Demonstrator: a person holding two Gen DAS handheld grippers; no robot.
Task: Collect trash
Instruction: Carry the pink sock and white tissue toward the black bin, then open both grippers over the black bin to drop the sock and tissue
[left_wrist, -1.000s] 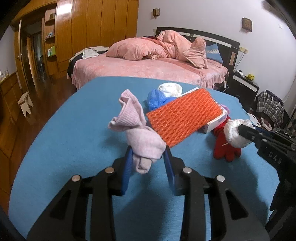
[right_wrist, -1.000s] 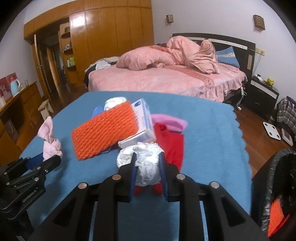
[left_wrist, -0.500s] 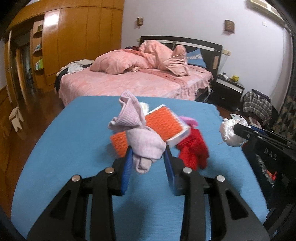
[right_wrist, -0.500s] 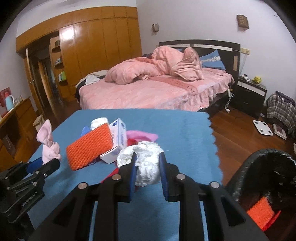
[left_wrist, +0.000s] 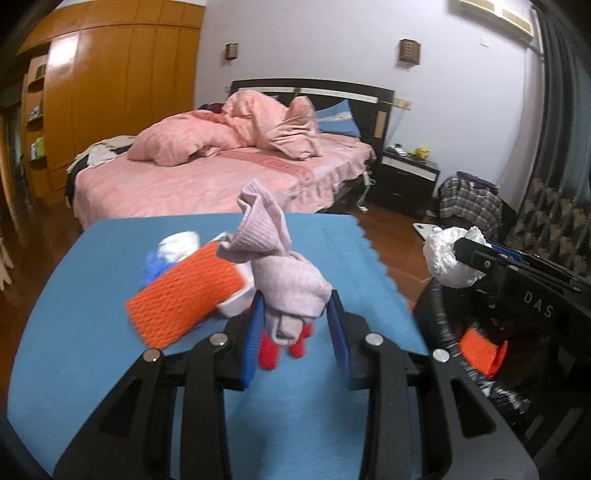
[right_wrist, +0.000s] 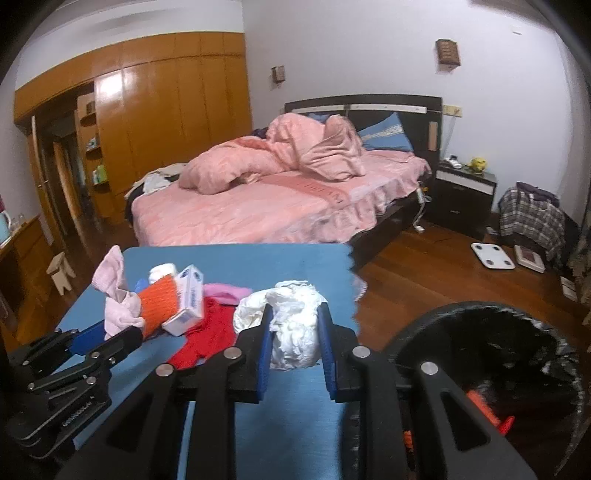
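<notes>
My left gripper (left_wrist: 295, 325) is shut on a pale pink knitted cloth (left_wrist: 280, 269) and holds it above the blue table (left_wrist: 85, 332). My right gripper (right_wrist: 295, 325) is shut on a crumpled white paper wad (right_wrist: 291, 325), which also shows in the left wrist view (left_wrist: 447, 258), at the table's right edge beside the black bin (right_wrist: 517, 354). The bin, lined with a black bag, holds an orange item (left_wrist: 480, 350). On the table lie an orange mesh pad (left_wrist: 184, 295), a white box (right_wrist: 190, 299), red cloth (right_wrist: 214, 332), and blue and white scraps (left_wrist: 173, 247).
A pink bed (right_wrist: 280, 195) stands behind the table. A black nightstand (right_wrist: 461, 195), a white scale (right_wrist: 493, 255) and a plaid bag (right_wrist: 532, 218) are on the wood floor to the right. A wooden wardrobe (right_wrist: 147, 129) lines the left wall.
Both grippers have swung to the right with their loads. The right gripper with the paper wad has come up to the bin, which now fills the lower right of both views.
</notes>
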